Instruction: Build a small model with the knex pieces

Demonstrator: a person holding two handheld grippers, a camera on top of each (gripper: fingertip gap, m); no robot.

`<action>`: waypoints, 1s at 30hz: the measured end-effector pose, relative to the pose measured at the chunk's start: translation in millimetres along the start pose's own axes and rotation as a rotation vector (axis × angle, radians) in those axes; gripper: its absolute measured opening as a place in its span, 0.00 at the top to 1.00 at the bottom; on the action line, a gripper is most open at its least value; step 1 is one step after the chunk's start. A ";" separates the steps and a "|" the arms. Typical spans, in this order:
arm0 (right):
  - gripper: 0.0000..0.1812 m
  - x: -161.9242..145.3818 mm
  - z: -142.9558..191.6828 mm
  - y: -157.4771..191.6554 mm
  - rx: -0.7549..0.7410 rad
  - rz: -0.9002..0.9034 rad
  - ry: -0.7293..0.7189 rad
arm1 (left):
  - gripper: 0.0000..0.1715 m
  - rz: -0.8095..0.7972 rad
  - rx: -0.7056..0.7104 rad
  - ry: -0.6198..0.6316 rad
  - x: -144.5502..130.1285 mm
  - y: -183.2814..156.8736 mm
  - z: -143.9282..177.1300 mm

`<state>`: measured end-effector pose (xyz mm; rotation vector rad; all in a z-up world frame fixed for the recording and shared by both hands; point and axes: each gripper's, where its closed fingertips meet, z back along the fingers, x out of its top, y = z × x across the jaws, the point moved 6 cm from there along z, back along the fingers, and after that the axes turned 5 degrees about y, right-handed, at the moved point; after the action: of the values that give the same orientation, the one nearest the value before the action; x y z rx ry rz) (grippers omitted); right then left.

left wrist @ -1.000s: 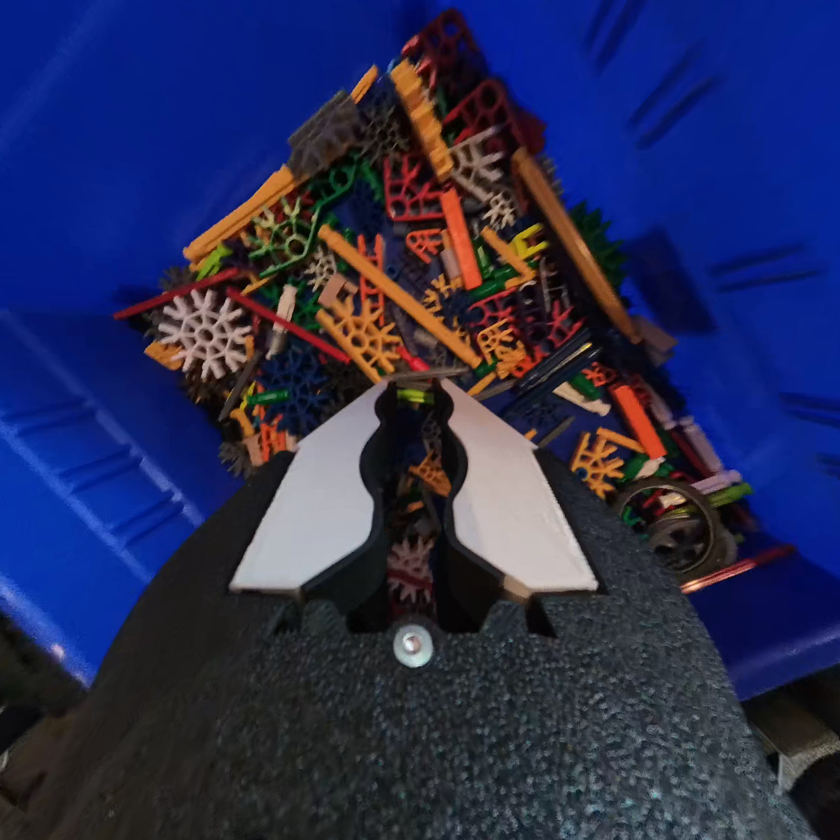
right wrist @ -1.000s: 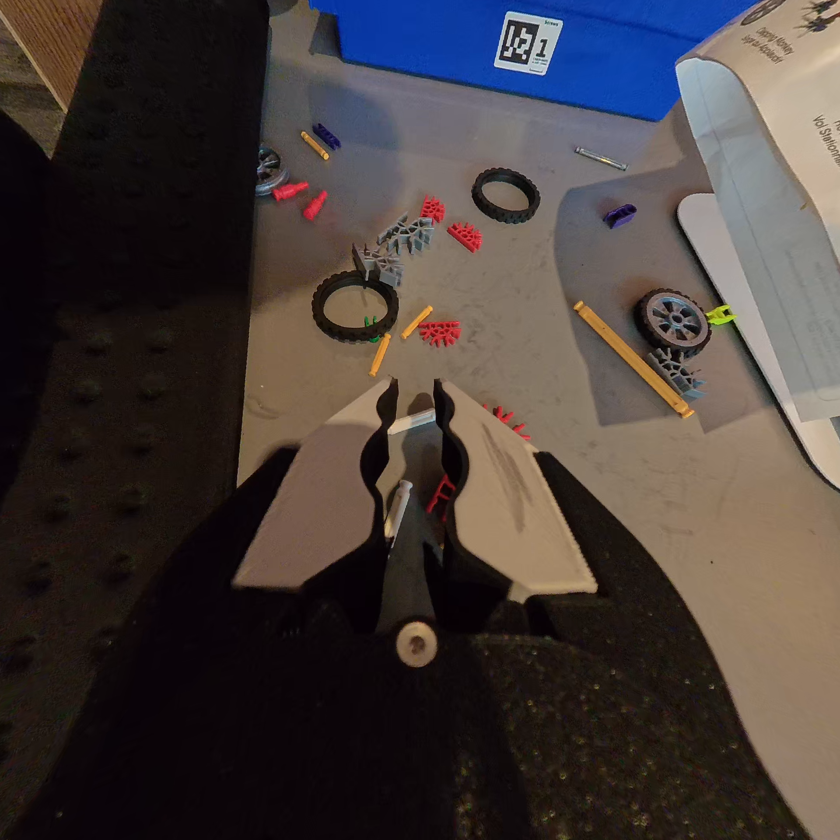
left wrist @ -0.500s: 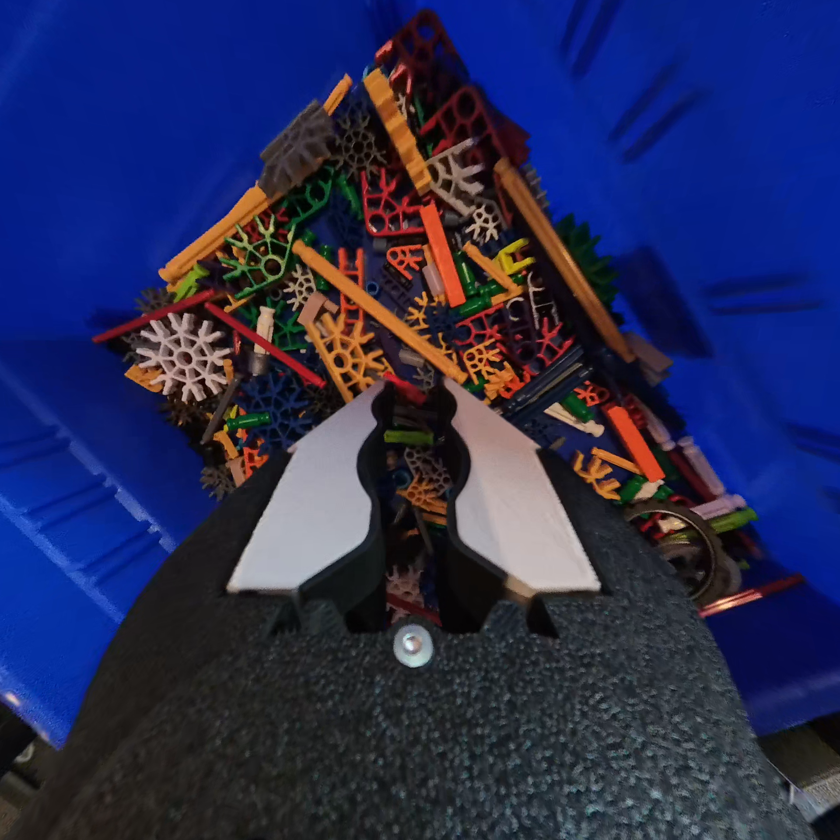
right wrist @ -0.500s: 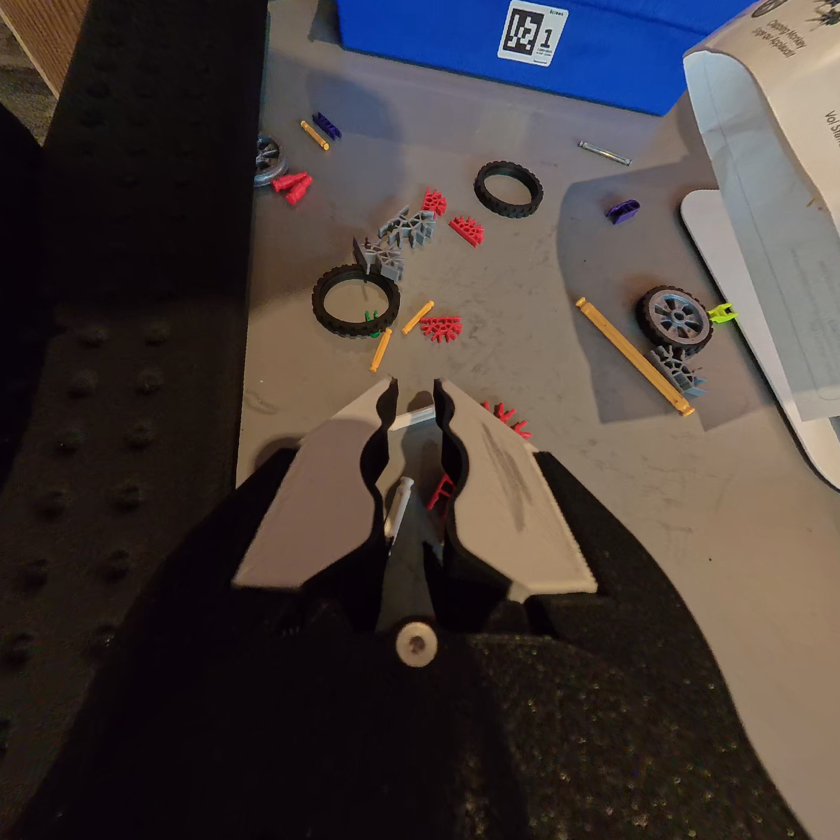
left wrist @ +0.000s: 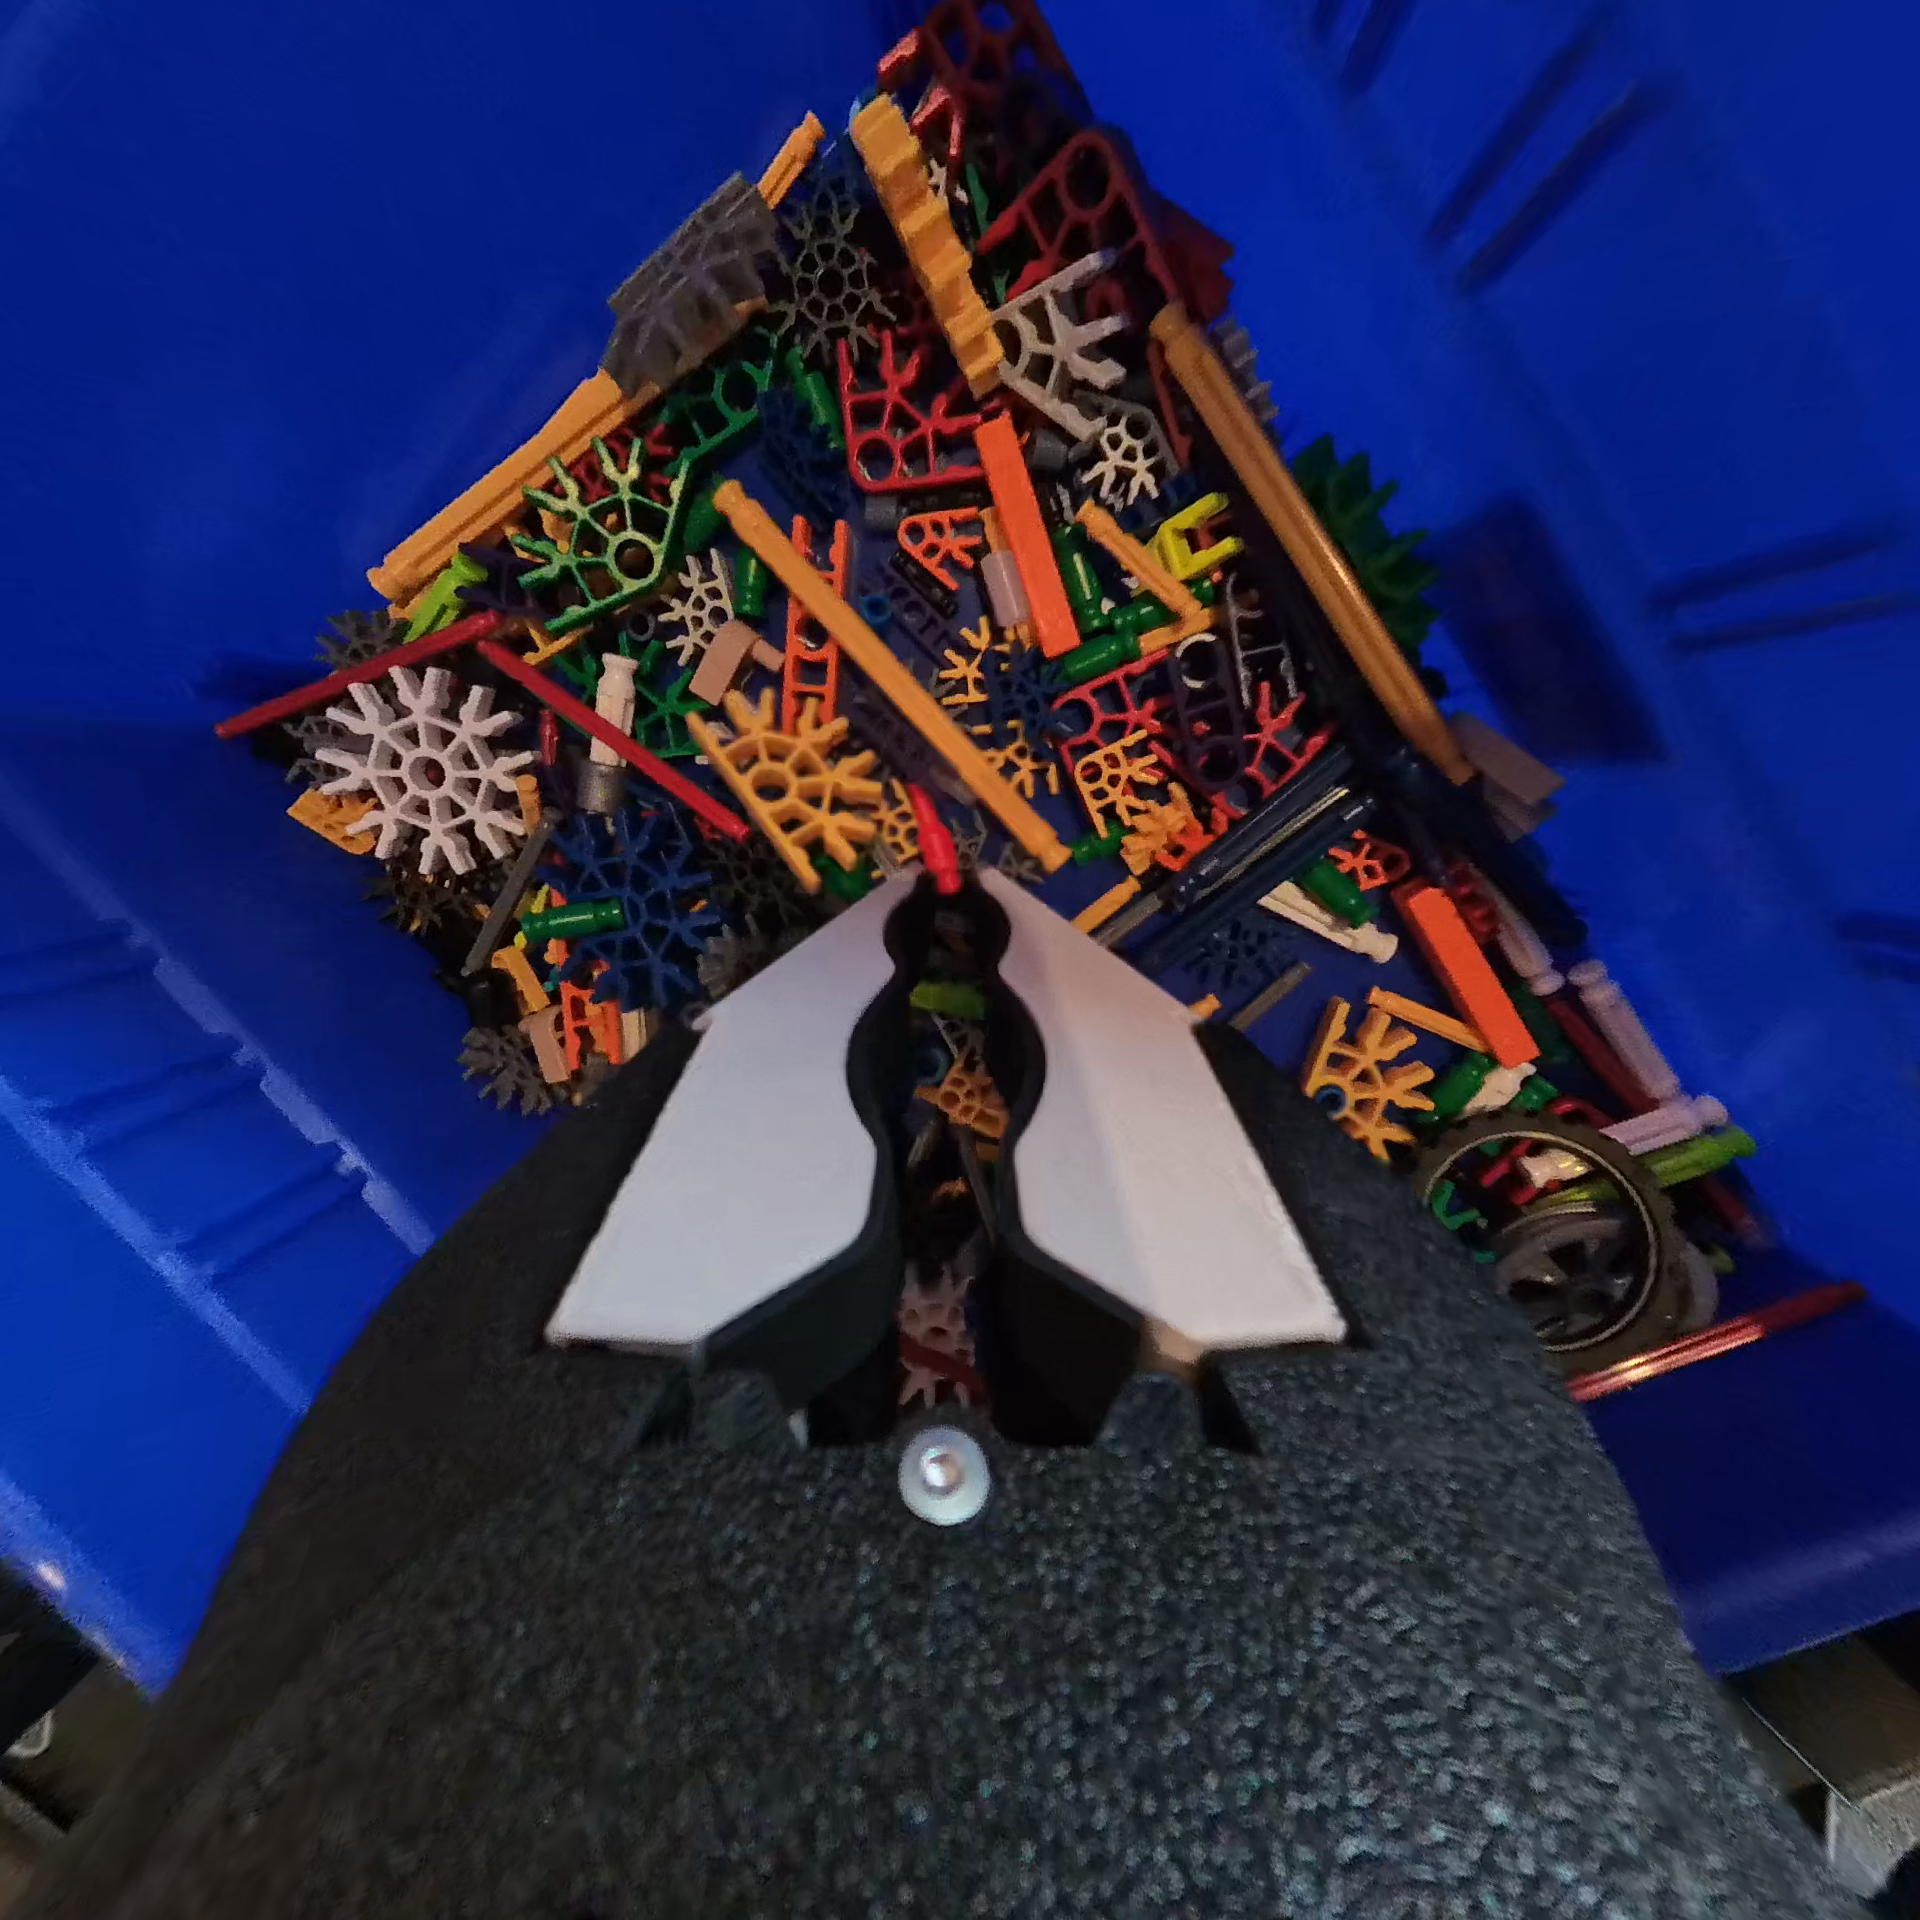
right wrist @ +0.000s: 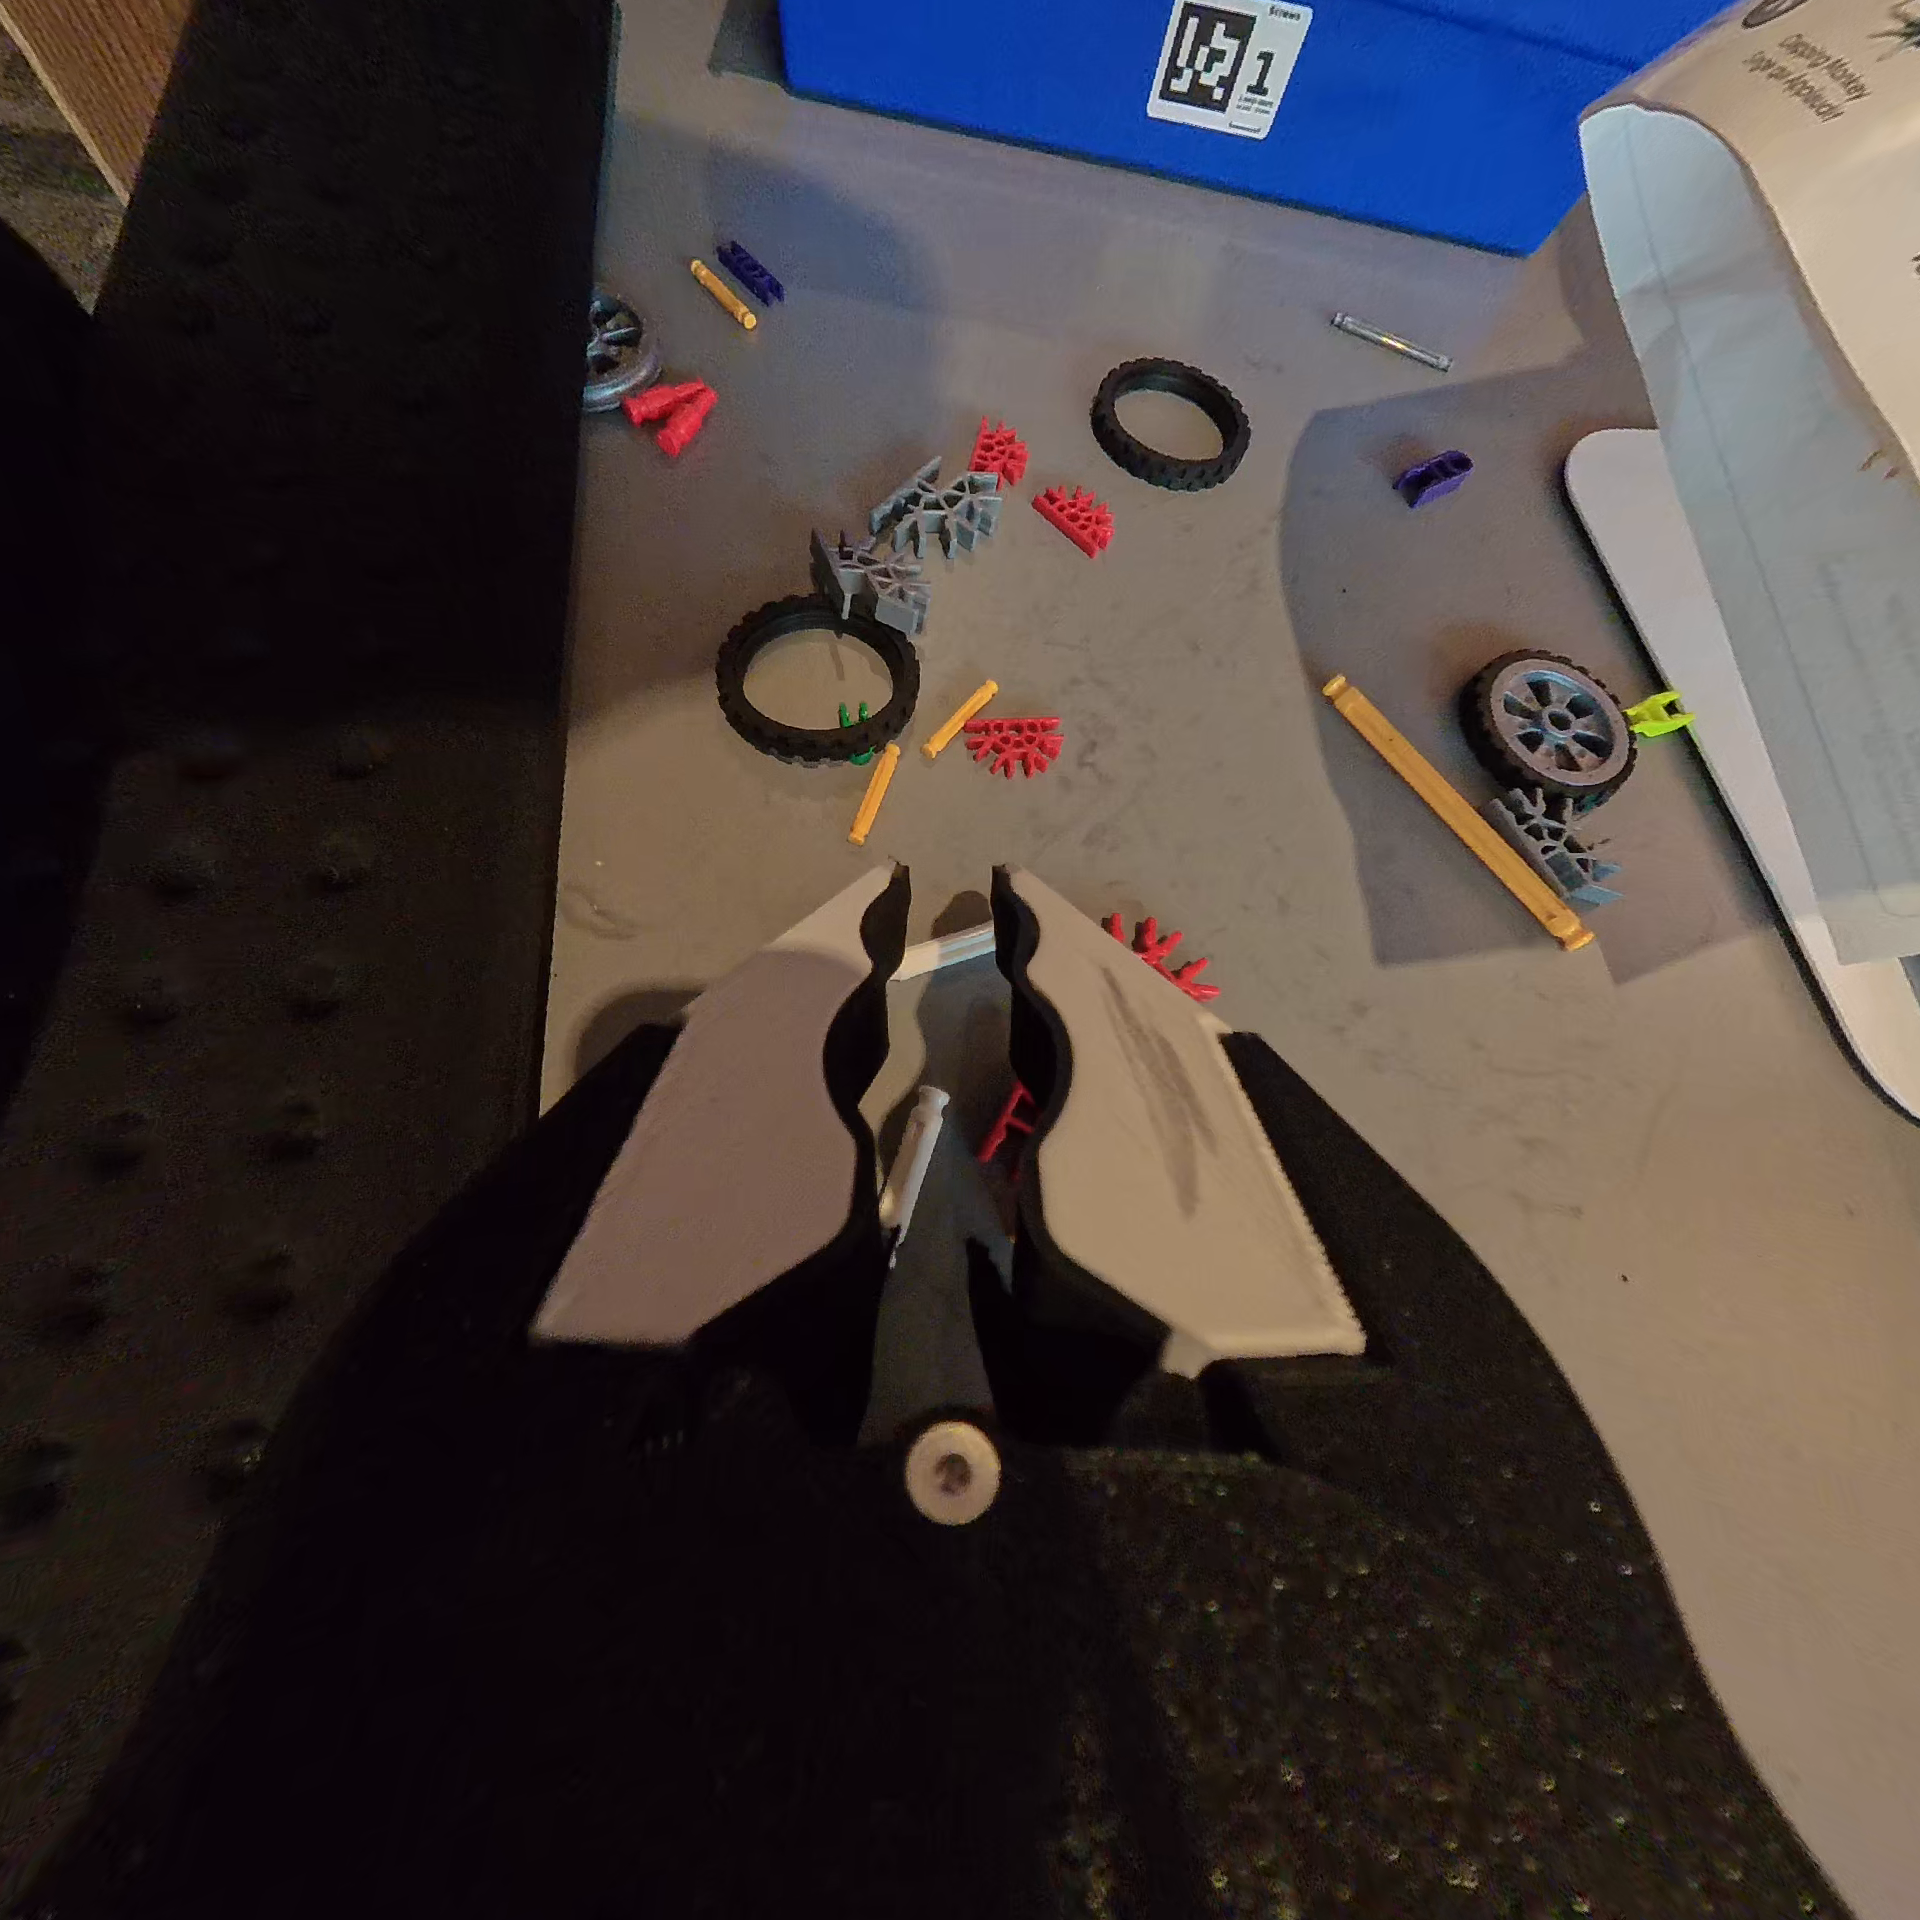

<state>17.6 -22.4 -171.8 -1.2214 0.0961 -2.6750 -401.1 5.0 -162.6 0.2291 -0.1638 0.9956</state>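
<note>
Pinching one red rod (left wrist: pixel 938 854), left gripper (left wrist: pixel 943 883) inside blue bin (left wrist: pixel 312 312); right gripper (right wrist: pixel 948 875) parted, empty, above two loose black tyres (right wrist: pixel 818 681).

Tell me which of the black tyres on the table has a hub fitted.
The wheel far right, beside the long yellow rod, holds a grey spoked hub. The two other tyres are empty rings; table surface shows through them.
</note>
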 end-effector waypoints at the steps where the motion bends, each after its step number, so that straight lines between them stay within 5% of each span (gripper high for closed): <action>1: 0.91 0.0 0.0 0.1 0.000 0.000 0.000 | 0.97 0.000 -0.004 -0.003 -0.7 0.2 0.4; 20: 0.91 -0.2 -0.2 1.2 0.001 0.005 0.004 | 1.00 -0.002 -0.021 -0.040 0.4 -1.1 5.5; 24: 0.91 -0.3 -0.3 1.8 0.002 0.009 0.007 | 0.86 0.029 -0.007 -0.040 2.6 0.4 1.0; 30: 0.91 -0.5 -0.1 1.9 0.002 0.009 0.007 | 0.87 0.032 -0.032 -0.032 5.9 -1.1 -1.7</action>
<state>18.1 -24.1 -172.5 -1.2078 0.1000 -2.6716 -396.9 9.6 -162.9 0.2140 -0.2132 1.0208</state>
